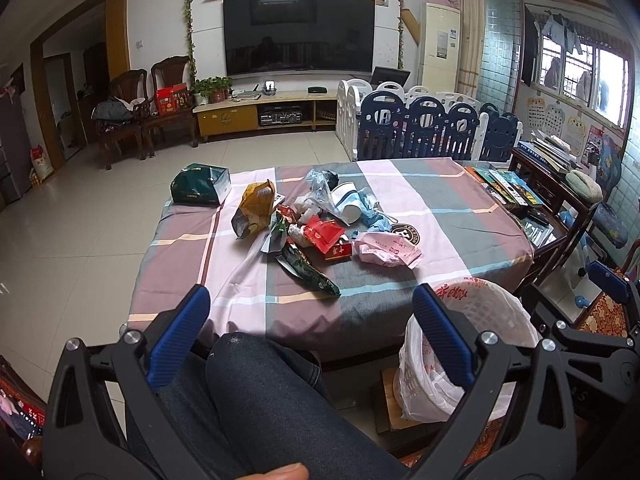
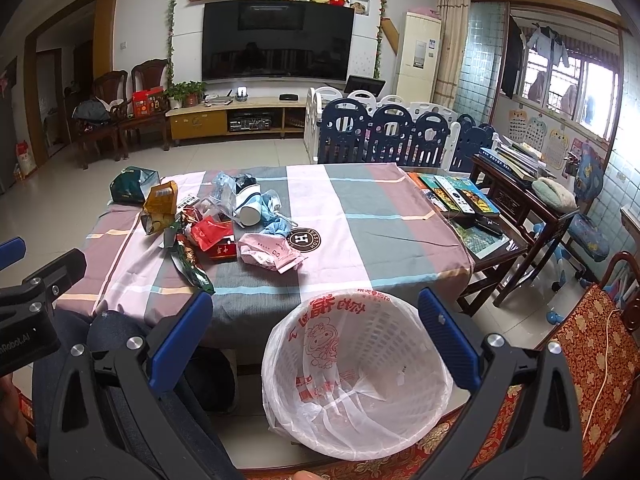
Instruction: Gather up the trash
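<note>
Trash (image 1: 308, 228) lies heaped on the checked tablecloth (image 1: 400, 276) ahead of my left gripper (image 1: 312, 312), wide open and empty over my knee, while my right gripper (image 2: 316, 312) (equally spread, holding nothing) frames the lined basket (image 2: 356, 380), set near for drop-offs.

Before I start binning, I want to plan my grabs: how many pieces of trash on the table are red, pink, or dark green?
Red: 2, a red bag and a red box
Pink: 1, a pink wrapper
Dark green: 2, a green box and a long green packet
Total: 5
</note>
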`<state>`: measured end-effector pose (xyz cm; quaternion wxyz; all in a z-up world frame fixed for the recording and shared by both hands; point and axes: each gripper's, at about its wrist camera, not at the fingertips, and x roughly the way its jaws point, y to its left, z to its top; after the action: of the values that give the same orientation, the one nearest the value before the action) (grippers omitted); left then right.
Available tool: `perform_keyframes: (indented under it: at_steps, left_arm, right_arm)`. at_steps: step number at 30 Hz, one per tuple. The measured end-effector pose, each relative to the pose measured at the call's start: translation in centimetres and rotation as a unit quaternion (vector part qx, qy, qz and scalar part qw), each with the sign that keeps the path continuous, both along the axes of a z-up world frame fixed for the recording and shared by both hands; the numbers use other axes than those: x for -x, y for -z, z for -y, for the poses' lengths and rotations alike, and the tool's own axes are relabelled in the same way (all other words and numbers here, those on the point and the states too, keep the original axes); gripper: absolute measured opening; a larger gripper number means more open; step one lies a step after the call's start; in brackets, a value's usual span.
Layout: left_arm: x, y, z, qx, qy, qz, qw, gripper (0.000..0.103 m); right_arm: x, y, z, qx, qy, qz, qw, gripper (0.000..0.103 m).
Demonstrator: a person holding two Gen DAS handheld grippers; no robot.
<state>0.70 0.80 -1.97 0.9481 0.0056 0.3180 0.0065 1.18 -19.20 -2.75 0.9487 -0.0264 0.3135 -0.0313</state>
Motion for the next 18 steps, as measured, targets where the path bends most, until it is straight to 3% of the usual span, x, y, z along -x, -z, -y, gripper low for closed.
perform_keyframes:
  at_steps: [7,13,18]
  left_arm:
    - [-0.3,0.5,-0.3,0.003,0.003,-0.004,1.0,0.1]
    - [-1.2,2.1,-0.9,-0.015,-0.018,-0.014,0.9996,0.1]
    - [-3.0,4.0,-2.9,0.043,-0.014,-0.056,0.9974,0.1]
  right_arm:
    - [-0.1,0.1,-0.1,0.001,0.003,-0.002,1.0,0.1]
    - [-1.1,-0.1,0.2,0.048,0.044,0.02,0.998,0.1]
    - [-3.7,0.6,0.8,0.018,0.028,0.0,0.999,0.1]
